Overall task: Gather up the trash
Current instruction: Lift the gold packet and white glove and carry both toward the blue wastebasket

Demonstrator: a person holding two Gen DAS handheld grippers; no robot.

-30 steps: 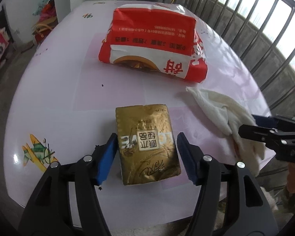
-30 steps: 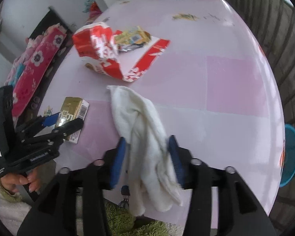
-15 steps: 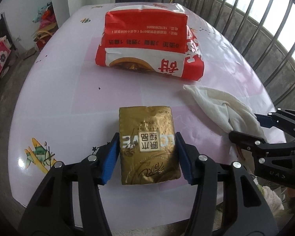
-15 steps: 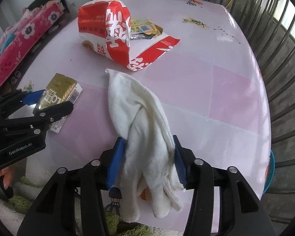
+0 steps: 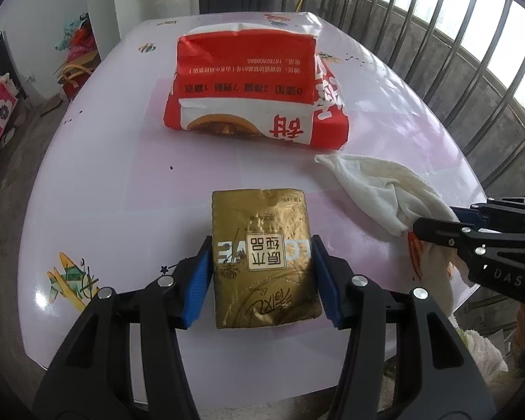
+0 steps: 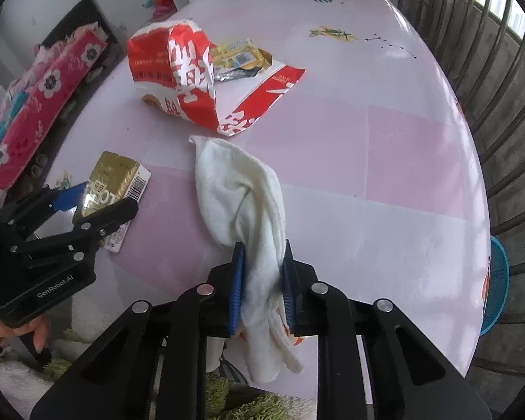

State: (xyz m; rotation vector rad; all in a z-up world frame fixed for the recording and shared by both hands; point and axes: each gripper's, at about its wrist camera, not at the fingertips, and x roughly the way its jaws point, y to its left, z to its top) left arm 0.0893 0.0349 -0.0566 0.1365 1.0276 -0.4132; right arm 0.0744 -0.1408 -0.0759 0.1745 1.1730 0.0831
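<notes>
A flat gold packet (image 5: 262,255) lies on the pink table near its front edge. My left gripper (image 5: 262,273) has its blue pads against both long sides of the packet. The packet also shows in the right wrist view (image 6: 112,178), with the left gripper (image 6: 87,206) around it. My right gripper (image 6: 261,273) is shut on a white cloth (image 6: 241,189) that trails across the table; the cloth also shows in the left wrist view (image 5: 378,185). A red and white bag (image 5: 252,87) lies on its side farther back, with wrappers (image 6: 241,57) in its open mouth.
The round table (image 6: 385,140) has cartoon prints. Metal window bars (image 5: 472,52) run along the right side. A blue basket (image 6: 498,287) stands on the floor beyond the table's right edge. A pink flowered cloth (image 6: 35,105) lies to the left. Green rug (image 6: 227,402) lies below.
My left jaws have closed in onto the sides of the gold packet. My right jaws have closed tighter on the white cloth, bunching it between the pads.
</notes>
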